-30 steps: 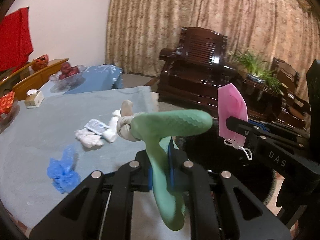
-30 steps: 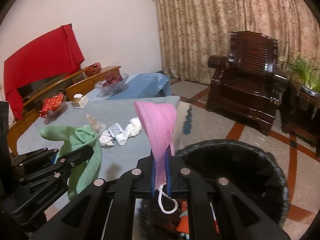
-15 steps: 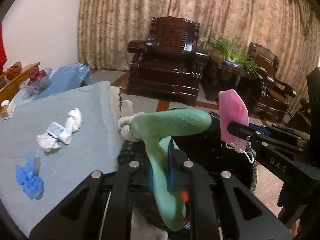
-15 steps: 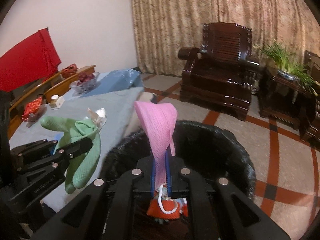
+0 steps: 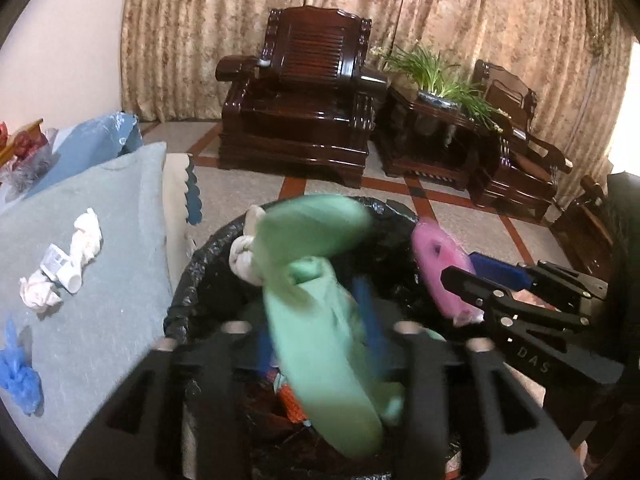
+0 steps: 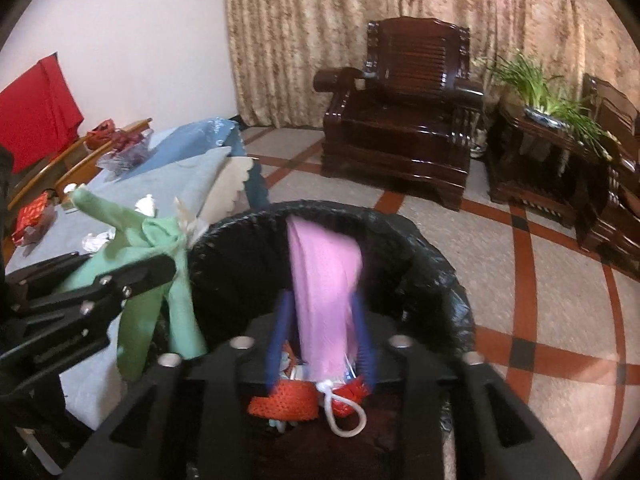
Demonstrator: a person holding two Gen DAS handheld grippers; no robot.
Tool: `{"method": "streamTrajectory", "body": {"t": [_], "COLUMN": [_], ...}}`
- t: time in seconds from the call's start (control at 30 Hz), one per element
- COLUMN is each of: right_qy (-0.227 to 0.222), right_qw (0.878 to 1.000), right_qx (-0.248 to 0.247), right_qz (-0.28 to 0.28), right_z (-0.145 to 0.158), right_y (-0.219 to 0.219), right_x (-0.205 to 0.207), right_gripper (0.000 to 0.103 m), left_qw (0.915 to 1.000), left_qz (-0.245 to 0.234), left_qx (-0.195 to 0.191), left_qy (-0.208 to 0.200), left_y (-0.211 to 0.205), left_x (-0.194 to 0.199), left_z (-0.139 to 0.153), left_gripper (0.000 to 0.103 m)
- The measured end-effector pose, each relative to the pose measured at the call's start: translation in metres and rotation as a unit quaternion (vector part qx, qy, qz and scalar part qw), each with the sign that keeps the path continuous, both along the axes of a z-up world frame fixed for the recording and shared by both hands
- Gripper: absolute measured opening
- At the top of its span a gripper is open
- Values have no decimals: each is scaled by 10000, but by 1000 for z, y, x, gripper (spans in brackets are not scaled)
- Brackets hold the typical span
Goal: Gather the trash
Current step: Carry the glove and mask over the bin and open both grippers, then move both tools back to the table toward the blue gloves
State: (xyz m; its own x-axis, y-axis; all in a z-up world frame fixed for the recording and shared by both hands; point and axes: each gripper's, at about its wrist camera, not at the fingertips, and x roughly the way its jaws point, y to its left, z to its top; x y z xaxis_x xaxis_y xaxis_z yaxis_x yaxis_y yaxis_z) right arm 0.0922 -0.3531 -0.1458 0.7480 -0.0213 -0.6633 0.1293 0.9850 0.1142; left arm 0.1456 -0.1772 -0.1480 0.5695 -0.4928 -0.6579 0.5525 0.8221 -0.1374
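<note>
The left gripper [image 5: 320, 344] hangs over the black-lined trash bin [image 5: 188, 280] with its jaws opening; the green mask [image 5: 320, 320] lies blurred between the blue pads [image 5: 370, 320], which stand apart from it, so nothing is pinched. A knot of white strap [image 5: 244, 258] sticks out of the mask at about ten o'clock. The right gripper [image 6: 320, 344] is likewise over the bin [image 6: 440, 280], jaws opening, and the pink mask [image 6: 324, 292] hangs blurred in the gap between its blue pads [image 6: 280, 332] without being pressed, its white cord loop [image 6: 344, 412] dangling at six o'clock above red netting [image 6: 284, 402] already inside the bin. In the left wrist view the right gripper [image 5: 472, 276] shows at three o'clock with the pink mask [image 5: 440, 268] beside its tip; in the right wrist view the left gripper [image 6: 160, 268] shows at nine o'clock with the green mask [image 6: 160, 280] draped beside the bin's rim. Just beyond the bin at nine to ten o'clock is a table under a pale blue cloth [image 5: 100, 280], still carrying crumpled white tissues [image 5: 64, 268] and a blue plastic wad [image 5: 18, 376]. Farther back, at twelve o'clock, a dark wooden armchair [image 5: 304, 96] stands on the tiled floor [image 5: 460, 216], a potted plant [image 5: 436, 76] on a side table at one o'clock, and patterned curtains [image 5: 400, 8] close off the room behind. A red cloth [image 6: 36, 116] hangs by the wall at ten o'clock in the right wrist view.
</note>
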Motion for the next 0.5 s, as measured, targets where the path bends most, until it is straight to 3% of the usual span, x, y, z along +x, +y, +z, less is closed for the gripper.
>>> {"method": "streamTrajectory", "body": {"t": [0.03, 0.1, 0.17, 0.5], "right_qy": [-5, -45, -86, -300], "right_qw": [10000, 9999, 9998, 9995], "right_qx": [-7, -25, -7, 46], "right_qz": [-40, -100, -151, 117], "right_z": [0, 1, 3, 17], "right_y": [-2, -4, -5, 20], "right_x": [-1, -3, -5, -1], "right_gripper": [49, 70, 79, 90], "left_qw": [10000, 9999, 9998, 9968], "left_qz": [32, 110, 187, 729], "left_qx": [2, 32, 54, 96], "left_qy": [-21, -57, -59, -309], "left_y": [0, 6, 13, 69], "left_x": [0, -2, -3, -13], "left_z": [0, 0, 0, 18], "left_gripper": [63, 70, 76, 77]}}
